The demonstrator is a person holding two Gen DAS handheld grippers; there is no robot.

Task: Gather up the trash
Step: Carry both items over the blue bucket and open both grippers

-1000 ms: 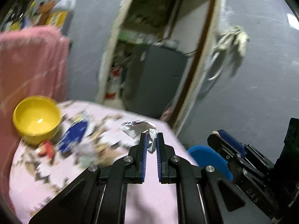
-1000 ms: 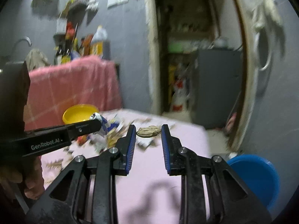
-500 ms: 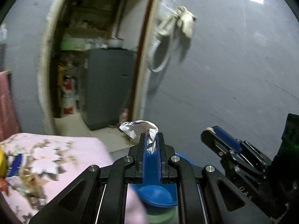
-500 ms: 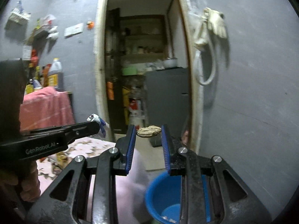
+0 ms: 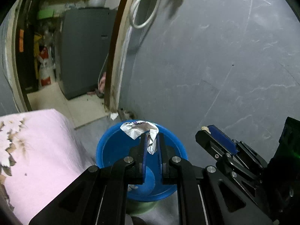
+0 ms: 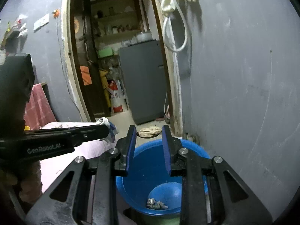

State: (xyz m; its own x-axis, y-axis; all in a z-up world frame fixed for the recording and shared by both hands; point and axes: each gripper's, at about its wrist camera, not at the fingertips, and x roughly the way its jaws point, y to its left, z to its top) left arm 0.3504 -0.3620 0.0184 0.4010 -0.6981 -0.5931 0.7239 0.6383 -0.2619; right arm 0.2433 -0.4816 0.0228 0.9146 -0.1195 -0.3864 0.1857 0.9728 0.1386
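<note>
My left gripper (image 5: 151,140) is shut on a crumpled white wrapper (image 5: 137,129) and holds it above a blue bucket (image 5: 110,146) on the floor. My right gripper (image 6: 149,132) is shut on a tan peanut shell (image 6: 149,131), held at its fingertips over the same blue bucket (image 6: 148,157). The bucket holds a small crumpled scrap (image 6: 156,205) at its bottom. The left gripper (image 6: 105,131) with its wrapper (image 6: 109,129) shows at the left of the right wrist view. The right gripper (image 5: 206,131) shows at the right of the left wrist view.
A table with a pink floral cloth (image 5: 37,150) stands left of the bucket. A grey wall (image 5: 206,65) rises right behind it. A doorway (image 6: 116,65) leads to a room with a grey fridge (image 6: 144,78). A hose and glove (image 6: 178,9) hang on the wall.
Both grippers have swung right from the table to above the blue bucket and tilted down, each still holding its piece of trash.
</note>
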